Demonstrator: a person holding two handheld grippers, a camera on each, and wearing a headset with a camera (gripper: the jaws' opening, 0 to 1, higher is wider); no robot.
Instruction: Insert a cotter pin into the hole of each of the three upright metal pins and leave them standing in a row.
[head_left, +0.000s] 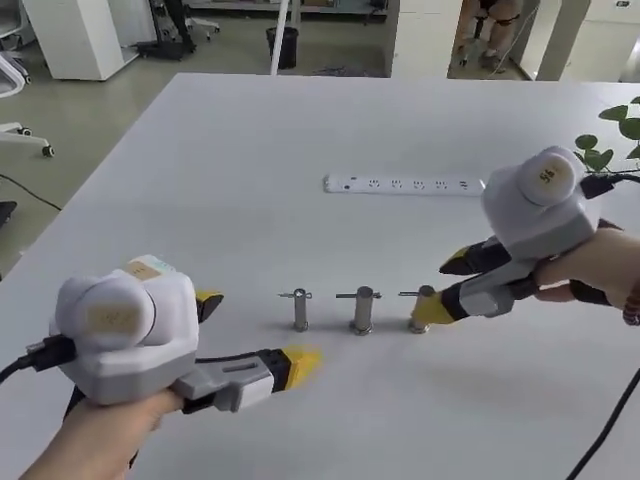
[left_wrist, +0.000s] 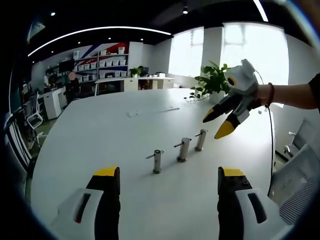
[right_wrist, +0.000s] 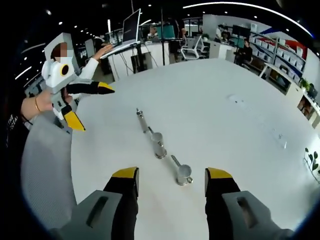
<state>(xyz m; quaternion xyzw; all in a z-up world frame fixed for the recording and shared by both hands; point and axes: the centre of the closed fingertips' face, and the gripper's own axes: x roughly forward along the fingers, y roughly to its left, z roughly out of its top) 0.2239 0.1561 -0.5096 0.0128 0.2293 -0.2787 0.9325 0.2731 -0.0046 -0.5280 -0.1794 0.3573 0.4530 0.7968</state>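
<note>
Toward the desk's (head_left: 300, 130) near edge: three metal pins (head_left: 363, 312) in a row, nothing held.
Each looks to carry its cotter pin (head_left: 296, 295). The left gripper (head_left: 258, 330) gapes wide, short of the row; the right gripper (head_left: 437, 290), wide too, hovers just beside the end pin (head_left: 424, 305). Best now, I'd say: lift it straight back, no brushing.

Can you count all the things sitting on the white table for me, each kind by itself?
Metal pins: 3
Cotter pins: 3
Power strip: 1
Total: 7
</note>
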